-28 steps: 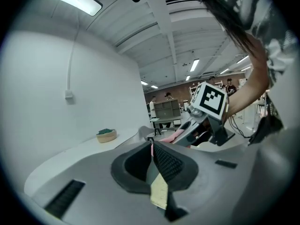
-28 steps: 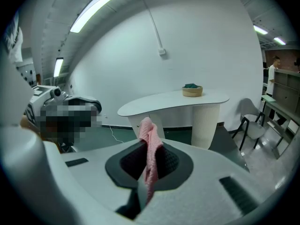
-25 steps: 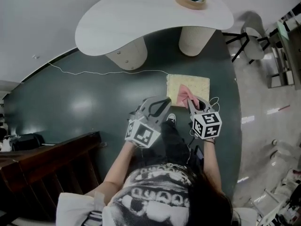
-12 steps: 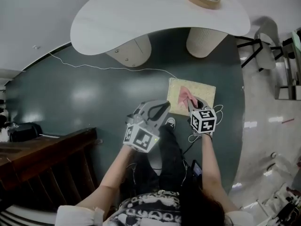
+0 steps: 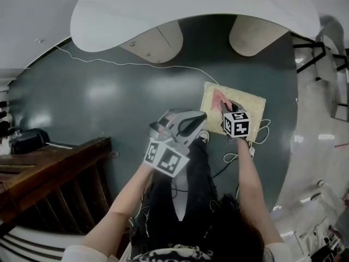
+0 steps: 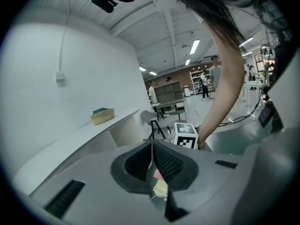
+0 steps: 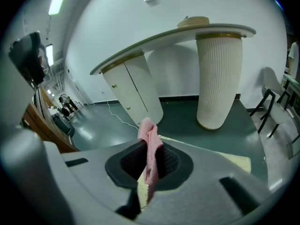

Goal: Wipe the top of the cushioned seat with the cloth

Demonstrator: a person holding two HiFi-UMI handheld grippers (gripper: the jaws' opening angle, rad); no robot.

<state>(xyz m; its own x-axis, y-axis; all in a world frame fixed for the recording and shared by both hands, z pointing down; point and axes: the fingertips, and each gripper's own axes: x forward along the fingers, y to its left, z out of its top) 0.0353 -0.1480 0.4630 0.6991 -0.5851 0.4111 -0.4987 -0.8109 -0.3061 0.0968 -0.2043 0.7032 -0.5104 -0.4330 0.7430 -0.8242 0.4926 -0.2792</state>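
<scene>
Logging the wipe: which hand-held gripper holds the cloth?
The right hand-held gripper, its jaws clamped on the pink cloth; the left hand-held gripper is shut and empty.

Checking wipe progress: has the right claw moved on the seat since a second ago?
Yes. The right claw, shut on the cloth, has slid farther across the seat, toward the table.

dark green shiny floor (image 5: 98,102), pale yellow seat (image 5: 250,100) flat on it, thin white cable (image 5: 136,64) running across to the seat's corner, two chunky table legs (image 5: 158,40) further back, black bag (image 5: 27,141) by the left edge
</scene>
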